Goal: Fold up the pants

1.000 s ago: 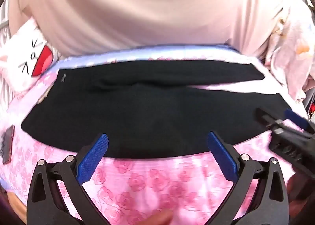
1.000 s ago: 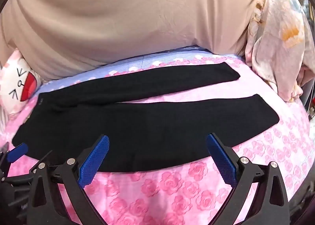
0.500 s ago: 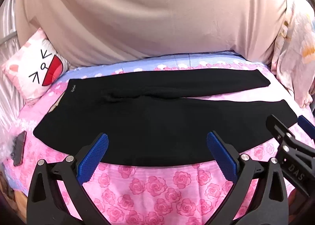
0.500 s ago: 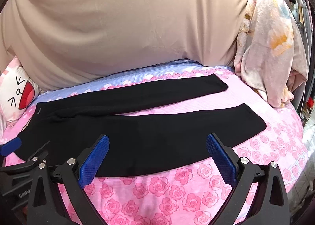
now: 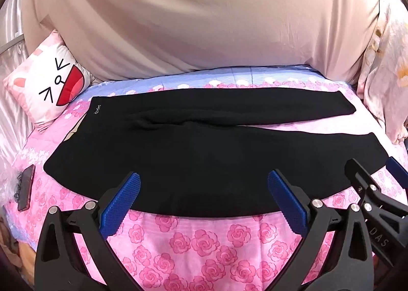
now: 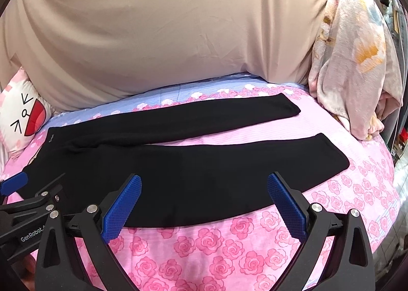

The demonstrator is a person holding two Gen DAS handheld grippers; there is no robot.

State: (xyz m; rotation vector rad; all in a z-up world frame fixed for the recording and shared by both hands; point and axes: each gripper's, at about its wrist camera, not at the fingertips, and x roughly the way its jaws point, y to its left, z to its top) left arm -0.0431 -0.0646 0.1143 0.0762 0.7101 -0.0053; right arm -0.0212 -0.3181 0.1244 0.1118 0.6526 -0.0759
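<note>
Black pants point(image 5: 199, 153) lie flat across the pink rose-print bed point(image 5: 193, 242), waistband at the left and both legs spread apart toward the right. The same pants point(image 6: 178, 168) fill the middle of the right wrist view. My left gripper point(image 5: 204, 204) hovers open over the near edge of the closer leg, nothing between its blue pads. My right gripper point(image 6: 204, 204) is also open and holds nothing, above the near edge further right. Each gripper shows at the edge of the other's view: the right gripper point(image 5: 377, 179), the left gripper point(image 6: 30, 189).
A white cartoon-face pillow point(image 5: 51, 87) leans at the back left. A beige sheet point(image 5: 204, 18) hangs behind the bed. A floral blanket point(image 6: 357, 61) is heaped at the right. A dark phone point(image 5: 25, 189) lies near the bed's left edge.
Both grippers have pulled back and up from the pants, so more of the bed and the beige sheet shows. The pants lie as before.
</note>
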